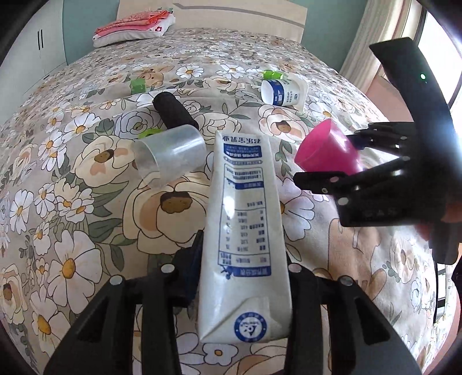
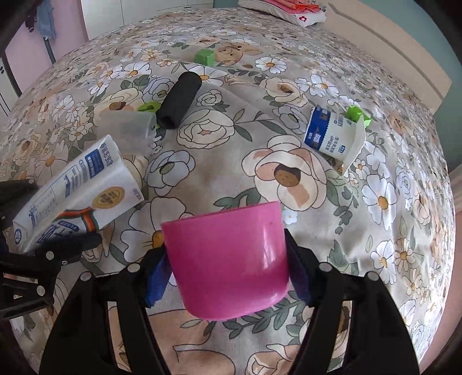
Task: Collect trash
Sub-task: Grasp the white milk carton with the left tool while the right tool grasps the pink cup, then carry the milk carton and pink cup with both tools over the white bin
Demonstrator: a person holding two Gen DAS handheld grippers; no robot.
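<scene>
A white and blue milk carton (image 1: 245,230) sits lengthwise between the fingers of my left gripper (image 1: 242,256), which is shut on its lower half; from the right wrist it shows at the left (image 2: 75,196). My right gripper (image 2: 226,256) is shut on a pink plastic cup (image 2: 228,259), its blue pads pressing both sides. From the left wrist, that cup (image 1: 329,150) hangs tilted above the bed at the right. On the floral bedcover (image 2: 231,173) lie a clear plastic cup (image 1: 170,155), a black roll (image 1: 174,111) and a white and blue yogurt pot (image 1: 284,92).
Green scraps lie by the yogurt pot (image 2: 356,114), beyond the black roll (image 2: 204,57) and beside the clear cup (image 2: 148,106). Folded red cloth on a pillow (image 1: 135,27) sits at the bed's head. The bed's edge falls away at the right.
</scene>
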